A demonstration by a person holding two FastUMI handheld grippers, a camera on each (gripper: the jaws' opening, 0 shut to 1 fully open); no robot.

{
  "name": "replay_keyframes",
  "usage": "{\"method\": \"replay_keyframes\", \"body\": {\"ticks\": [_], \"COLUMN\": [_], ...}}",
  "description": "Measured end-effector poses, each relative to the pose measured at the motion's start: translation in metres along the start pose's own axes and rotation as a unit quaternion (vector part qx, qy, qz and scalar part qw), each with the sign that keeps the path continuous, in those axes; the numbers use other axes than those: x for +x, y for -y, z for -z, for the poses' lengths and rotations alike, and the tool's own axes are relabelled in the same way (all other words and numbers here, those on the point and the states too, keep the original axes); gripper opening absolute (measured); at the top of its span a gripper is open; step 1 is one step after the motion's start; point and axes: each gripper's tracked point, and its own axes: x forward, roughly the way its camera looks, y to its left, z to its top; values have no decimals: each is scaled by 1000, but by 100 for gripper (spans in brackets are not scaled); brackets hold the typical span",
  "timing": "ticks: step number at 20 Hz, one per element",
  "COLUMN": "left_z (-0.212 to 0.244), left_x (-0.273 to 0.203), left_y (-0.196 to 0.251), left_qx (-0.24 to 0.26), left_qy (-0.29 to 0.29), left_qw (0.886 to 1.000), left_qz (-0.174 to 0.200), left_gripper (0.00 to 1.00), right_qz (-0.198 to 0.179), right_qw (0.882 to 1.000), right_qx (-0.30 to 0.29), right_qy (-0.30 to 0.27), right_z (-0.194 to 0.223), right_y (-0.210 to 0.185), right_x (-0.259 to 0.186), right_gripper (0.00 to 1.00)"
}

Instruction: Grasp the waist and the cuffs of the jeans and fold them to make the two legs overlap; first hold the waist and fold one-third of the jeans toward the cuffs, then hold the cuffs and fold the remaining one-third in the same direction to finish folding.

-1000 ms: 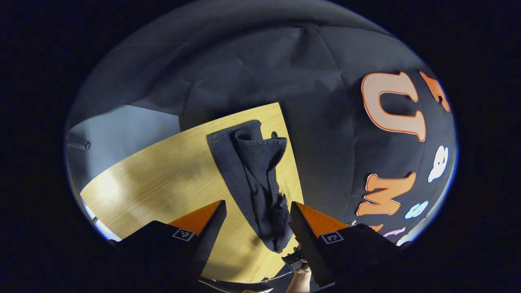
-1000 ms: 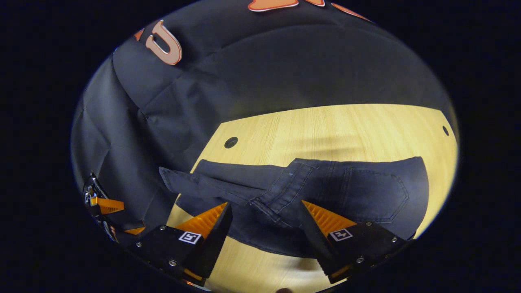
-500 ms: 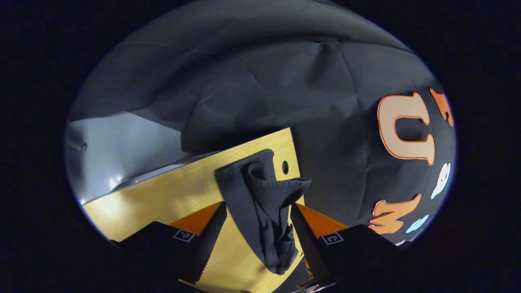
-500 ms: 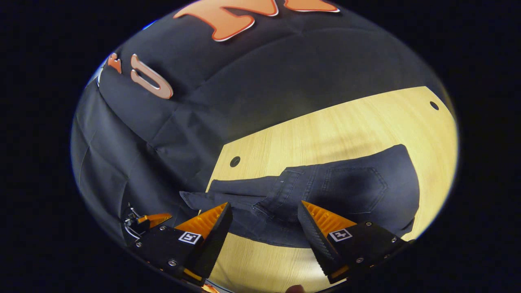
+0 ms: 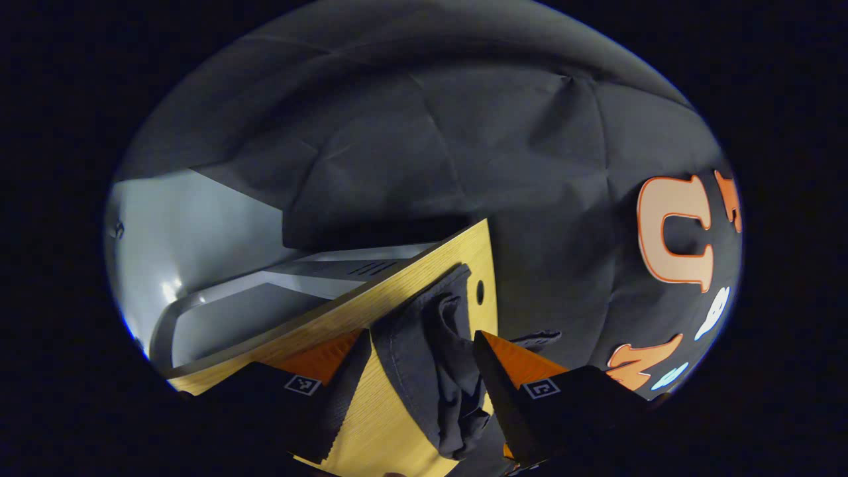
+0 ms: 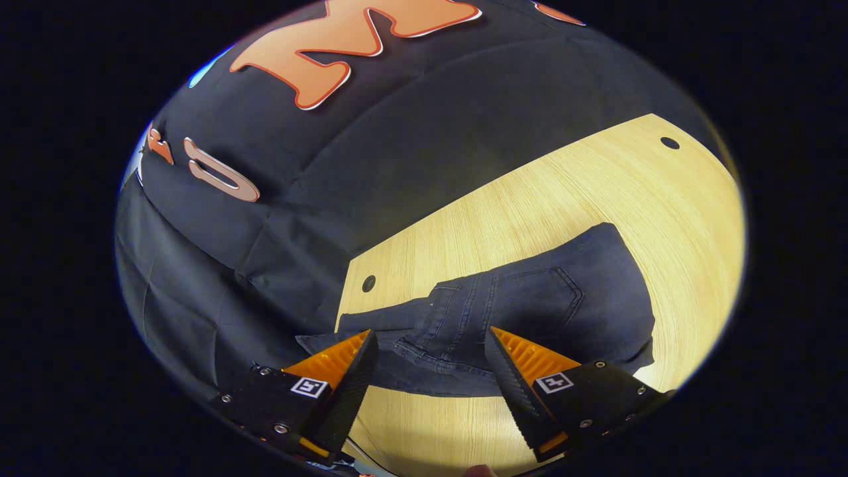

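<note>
In the left gripper view, the left gripper (image 5: 419, 371) is hanging with its two orange fingers spread apart, and nothing is being pinched between them. A wooden table (image 5: 371, 430) is lying under and beyond the fingers, its pale grain running away toward a far corner where a small round hole (image 5: 479, 292) is showing just past the right finger. The dark jeans (image 5: 430, 371) are lying bunched in the gap between the fingers, reaching from near the bottom of the gap up toward that corner, with one flap of cloth sticking out past the table edge beyond the right finger. Behind the table the black cloth wall (image 5: 430, 152) is hanging in creases, and off beyond the left finger a pale grey floor (image 5: 179, 225) and a grey frame (image 5: 218, 311) are showing below the table edge. In the right gripper view, the right gripper (image 6: 430, 371) is also holding its fingers wide apart, closed on nothing. The same table is spreading out ahead and past the right finger, with one hole beyond the left finger and another (image 6: 669, 142) far off past the right finger. The jeans are lying flat just beyond the fingertips, the waist seams sitting in the gap and a back pocket (image 6: 536, 305) showing above the right finger.
</note>
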Motion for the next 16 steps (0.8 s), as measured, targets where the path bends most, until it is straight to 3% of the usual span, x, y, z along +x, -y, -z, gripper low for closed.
{"method": "replay_keyframes", "body": {"ticks": [4,5,9,14,15,16], "left_z": [-7,-8,4,14,21,29], "left_x": [11,12,37,79,88,100], "left_y": [21,23,22,41,44,38], "left_qx": [-49,-48,-14,-21,-12,0], "left_qy": [8,12,-15,-52,-67,-79], "left_qw": [996,996,999,998,997,997], "left_qz": [75,80,50,31,31,3], "left_gripper": [90,90,92,91,88,83], "right_qz": [-8,-6,-5,-2,-1,-4], "right_qw": [1000,1000,1000,999,999,999], "right_qx": [-3,-6,10,33,36,43], "right_qy": [-4,-7,-13,-15,-14,-11], "right_z": [5,7,9,11,9,8], "right_y": [1,0,4,14,16,16], "right_x": [1,2,2,-4,-5,-7], "right_gripper": [98,98,98,98,98,98]}}
